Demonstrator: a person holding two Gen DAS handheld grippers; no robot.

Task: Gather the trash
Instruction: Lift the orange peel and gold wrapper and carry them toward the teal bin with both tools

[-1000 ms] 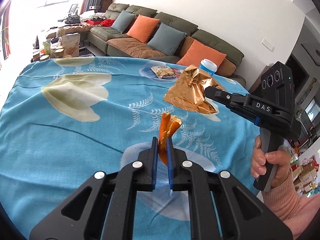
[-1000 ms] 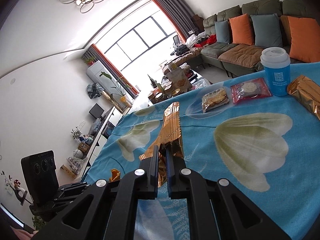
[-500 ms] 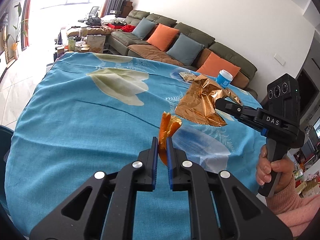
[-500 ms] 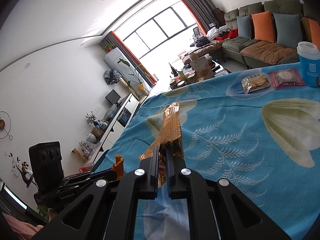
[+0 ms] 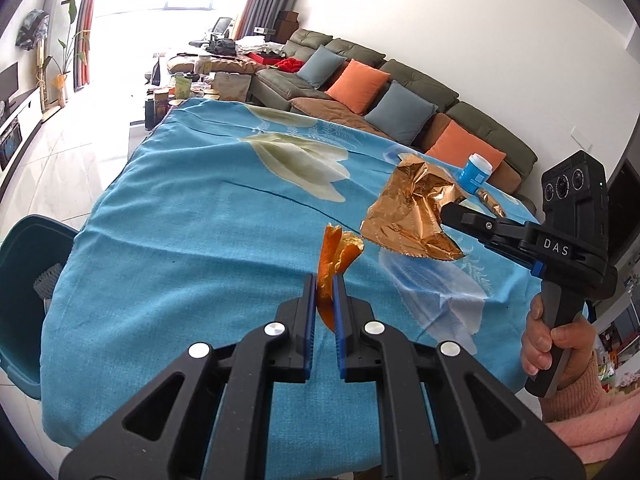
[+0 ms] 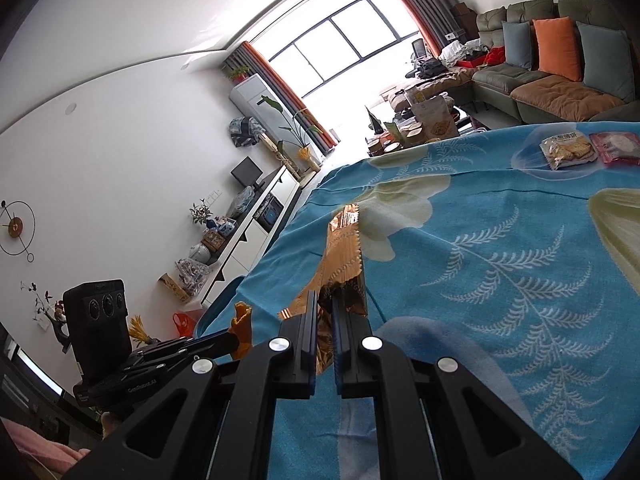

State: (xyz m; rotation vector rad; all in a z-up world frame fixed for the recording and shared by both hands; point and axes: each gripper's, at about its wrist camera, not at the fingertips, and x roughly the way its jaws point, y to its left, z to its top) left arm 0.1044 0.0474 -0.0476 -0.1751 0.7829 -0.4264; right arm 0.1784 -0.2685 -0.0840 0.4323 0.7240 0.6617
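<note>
Trash in both grips, above the blue cloth (image 5: 192, 240): orange peel (image 5: 334, 258) pinched upright in the closed left gripper (image 5: 324, 292); gold wrapper (image 6: 344, 256) clamped in the closed right gripper (image 6: 326, 312). Teal bin (image 5: 24, 280) just beside the table's left edge.

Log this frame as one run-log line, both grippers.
left gripper: shut on orange peel | right gripper: shut on gold foil wrapper | both above blue tablecloth | teal bin: at table edge
</note>
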